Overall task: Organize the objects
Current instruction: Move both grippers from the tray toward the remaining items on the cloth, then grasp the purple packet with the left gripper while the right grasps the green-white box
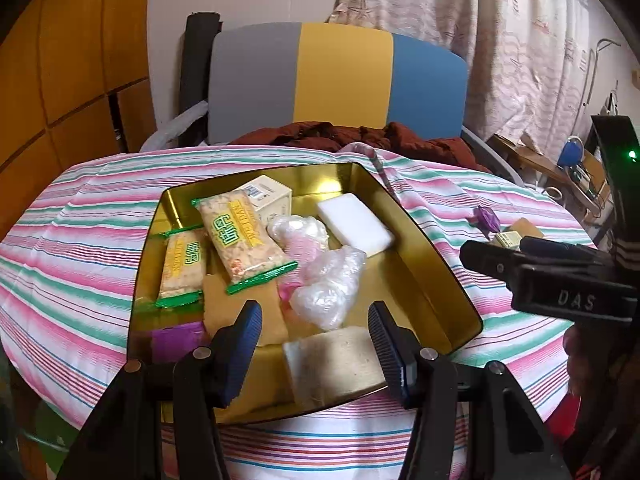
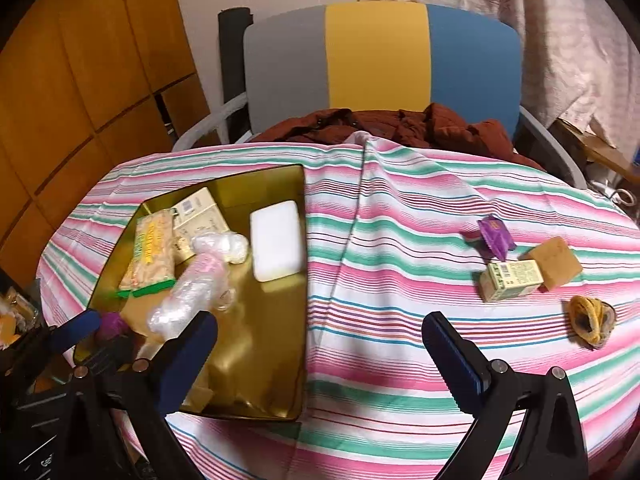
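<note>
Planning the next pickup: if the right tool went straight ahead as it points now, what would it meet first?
Probably only the striped tablecloth: the open right tool aims between the gold metal tin and the small green-printed carton. Depth is uncertain.

Glossy gold metal tin (image 1: 420,280); crinkled clear plastic bag (image 1: 324,280); matt striped cloth tablecloth (image 2: 400,240); ribbed tongs pads (image 1: 384,344).

Gold tin (image 2: 298,216) sits open on the left, stuffed with two snack packs (image 1: 236,236), a white block (image 2: 276,240) and crinkly plastic. Purple wrapper (image 2: 494,236), small carton (image 2: 512,280), tan block (image 2: 556,262) lie loose on the right.
</note>
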Demonstrator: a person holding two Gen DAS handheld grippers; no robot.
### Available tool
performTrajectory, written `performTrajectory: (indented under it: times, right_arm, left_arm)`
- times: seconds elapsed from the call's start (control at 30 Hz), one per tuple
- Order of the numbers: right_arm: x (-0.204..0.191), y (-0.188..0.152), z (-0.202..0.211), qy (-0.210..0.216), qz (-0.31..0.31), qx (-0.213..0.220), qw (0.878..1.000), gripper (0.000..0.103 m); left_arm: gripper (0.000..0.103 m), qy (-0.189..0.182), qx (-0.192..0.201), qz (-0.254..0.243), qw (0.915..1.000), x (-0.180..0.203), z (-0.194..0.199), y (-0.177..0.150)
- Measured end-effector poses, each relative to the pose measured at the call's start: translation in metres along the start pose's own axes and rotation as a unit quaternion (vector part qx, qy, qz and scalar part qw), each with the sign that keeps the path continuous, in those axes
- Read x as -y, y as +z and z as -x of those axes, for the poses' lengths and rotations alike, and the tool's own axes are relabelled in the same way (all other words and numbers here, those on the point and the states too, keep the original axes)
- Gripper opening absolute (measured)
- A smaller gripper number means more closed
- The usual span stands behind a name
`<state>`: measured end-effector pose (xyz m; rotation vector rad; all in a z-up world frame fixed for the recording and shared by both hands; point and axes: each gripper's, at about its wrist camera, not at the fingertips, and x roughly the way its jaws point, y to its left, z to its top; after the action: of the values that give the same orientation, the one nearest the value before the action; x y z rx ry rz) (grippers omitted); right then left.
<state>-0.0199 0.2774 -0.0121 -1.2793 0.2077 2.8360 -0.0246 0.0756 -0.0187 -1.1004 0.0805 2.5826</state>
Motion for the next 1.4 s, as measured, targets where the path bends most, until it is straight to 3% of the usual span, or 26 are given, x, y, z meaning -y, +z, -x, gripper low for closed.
performTrajectory:
  times: [0.23, 0.53, 0.7, 0.83, 1.0, 1.4]
  right_arm:
    - [0.027, -0.002, -0.005, -0.018, -0.027, -0.018, 0.999, 0.103]
    - [0.111, 0.015, 0.015, -0.076, -0.08, -0.006, 0.994, 0.103]
    - [0.18, 0.028, 0.023, -0.131, -0.132, 0.012, 0.982, 0.103]
    - [0.237, 0.022, 0.026, -0.16, -0.199, 0.03, 0.966, 0.103]
    - [0.288, 0.002, 0.027, -0.139, -0.322, 0.03, 0.936, 0.103]
    - [0.283, 0.005, 0.034, -0.105, -0.318, 0.053, 0.941, 0.103]
  left_arm:
    - [0.056, -0.013, -0.002, -0.003, 0.9999, 0.005, -0.001, 0.0]
    - [0.056, -0.021, -0.002, -0.018, 0.9996, 0.012, -0.003, 0.002]
    - [0.056, -0.036, 0.001, -0.041, 0.9985, 0.026, 0.0, 0.008]
    - [0.056, -0.049, -0.001, -0.056, 0.9972, 0.041, -0.003, 0.016]
    - [0.056, -0.066, -0.002, -0.084, 0.9943, 0.071, -0.012, 0.031]
    - [0.056, -0.101, -0.023, -0.171, 0.9798, 0.166, -0.072, 0.086]
